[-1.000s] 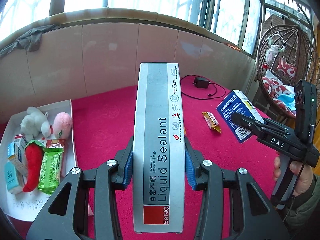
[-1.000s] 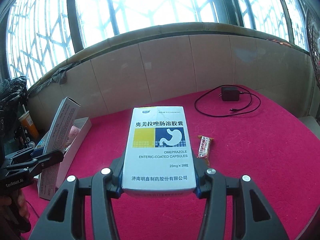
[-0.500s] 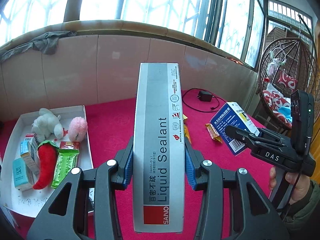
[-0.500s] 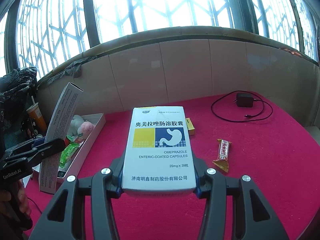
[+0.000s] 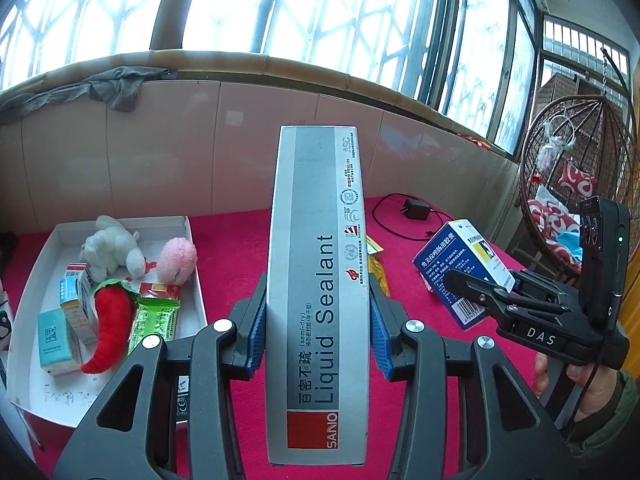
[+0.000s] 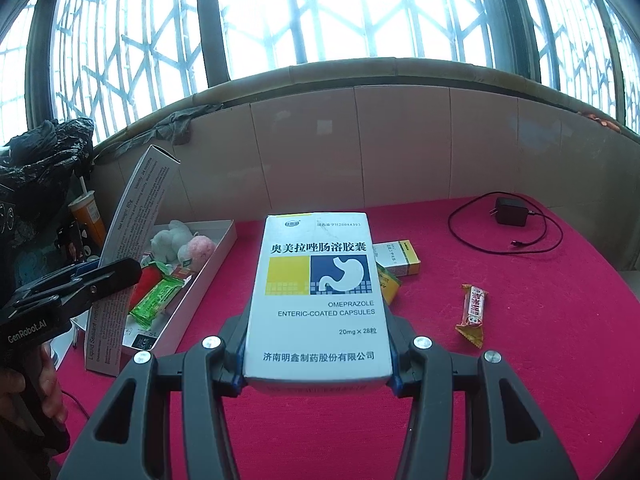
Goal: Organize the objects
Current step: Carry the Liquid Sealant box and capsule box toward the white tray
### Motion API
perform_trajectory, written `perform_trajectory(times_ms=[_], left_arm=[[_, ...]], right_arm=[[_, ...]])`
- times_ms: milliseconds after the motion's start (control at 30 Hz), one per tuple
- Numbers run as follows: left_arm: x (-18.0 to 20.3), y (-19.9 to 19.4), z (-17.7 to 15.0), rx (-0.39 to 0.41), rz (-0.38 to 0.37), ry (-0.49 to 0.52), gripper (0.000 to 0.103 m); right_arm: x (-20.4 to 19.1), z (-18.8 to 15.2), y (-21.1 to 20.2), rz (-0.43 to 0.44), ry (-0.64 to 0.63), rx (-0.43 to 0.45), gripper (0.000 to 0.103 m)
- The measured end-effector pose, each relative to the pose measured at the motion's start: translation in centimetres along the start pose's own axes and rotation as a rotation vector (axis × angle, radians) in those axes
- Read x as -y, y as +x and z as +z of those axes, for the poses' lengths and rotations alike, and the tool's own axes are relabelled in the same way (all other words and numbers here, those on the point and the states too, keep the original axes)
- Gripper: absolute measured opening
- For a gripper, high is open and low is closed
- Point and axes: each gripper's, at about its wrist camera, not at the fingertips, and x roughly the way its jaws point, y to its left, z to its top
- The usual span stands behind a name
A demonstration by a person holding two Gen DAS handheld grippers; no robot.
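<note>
My left gripper (image 5: 318, 320) is shut on a long grey Liquid Sealant box (image 5: 318, 280), held up above the red tabletop. My right gripper (image 6: 316, 360) is shut on a white and blue omeprazole capsule box (image 6: 318, 292). A white tray (image 5: 40, 256) at the left holds a white plush toy (image 5: 112, 248), a pink plush ball (image 5: 178, 254), a red plush chilli (image 5: 110, 312), a green packet (image 5: 154, 320) and small boxes. In the left wrist view the right gripper (image 5: 460, 280) with its box (image 5: 460, 264) hangs at the right. In the right wrist view the left gripper (image 6: 116, 276) with the sealant box (image 6: 132, 240) hangs over the tray (image 6: 204, 276).
On the red cloth lie a small yellow and white box (image 6: 400, 258), a yellow packet (image 6: 388, 286), a snack bar (image 6: 474, 314) and a black charger with cable (image 6: 512, 216). A tiled wall and windows close the far side. A hanging wicker chair (image 5: 576, 184) stands at the right.
Both grippers have swung leftward with their boxes, so the tray now shows more fully in both views. The grips on both boxes are unchanged.
</note>
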Motion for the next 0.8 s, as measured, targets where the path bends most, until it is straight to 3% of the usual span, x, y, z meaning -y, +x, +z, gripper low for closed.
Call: perform_trajectory(times_ms=[800], left_arm=[[-4.9, -3.4, -0.6, 0.065, 0.028, -0.115, 0.043]], right_arm=[[-6.1, 0.2, 0.8, 0.046, -0.101, -0.039, 0.051]])
